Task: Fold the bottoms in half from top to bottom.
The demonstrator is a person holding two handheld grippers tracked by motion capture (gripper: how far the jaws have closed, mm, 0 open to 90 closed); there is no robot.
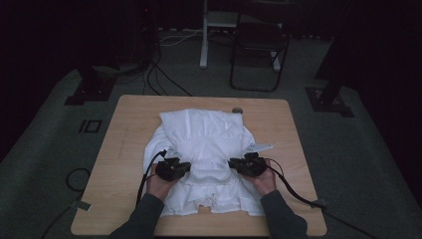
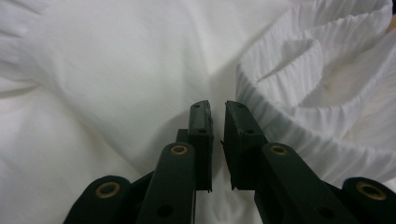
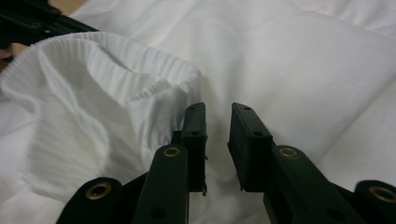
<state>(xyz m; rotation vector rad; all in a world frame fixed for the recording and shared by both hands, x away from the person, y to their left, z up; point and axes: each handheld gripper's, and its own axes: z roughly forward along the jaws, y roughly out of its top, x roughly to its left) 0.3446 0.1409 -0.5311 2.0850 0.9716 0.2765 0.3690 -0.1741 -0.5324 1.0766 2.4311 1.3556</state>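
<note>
- Garment (image 1: 204, 149), white, lay spread on the wooden table (image 1: 119, 164), its ribbed band (image 2: 317, 88) bunched up between both grippers.
- Left gripper (image 2: 215, 108) hovered over the cloth, jaws a narrow gap apart, nothing pinched.
- Right gripper (image 3: 218, 112) sat beside the ribbed fold, jaws slightly parted, empty.

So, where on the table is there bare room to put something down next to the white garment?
Bare wood lies on the table left of the white garment, and on the right toward the far right corner. The far edge has a thin strip, partly taken by a small round object. The near middle is crowded: the left gripper and right gripper with their cables.
</note>
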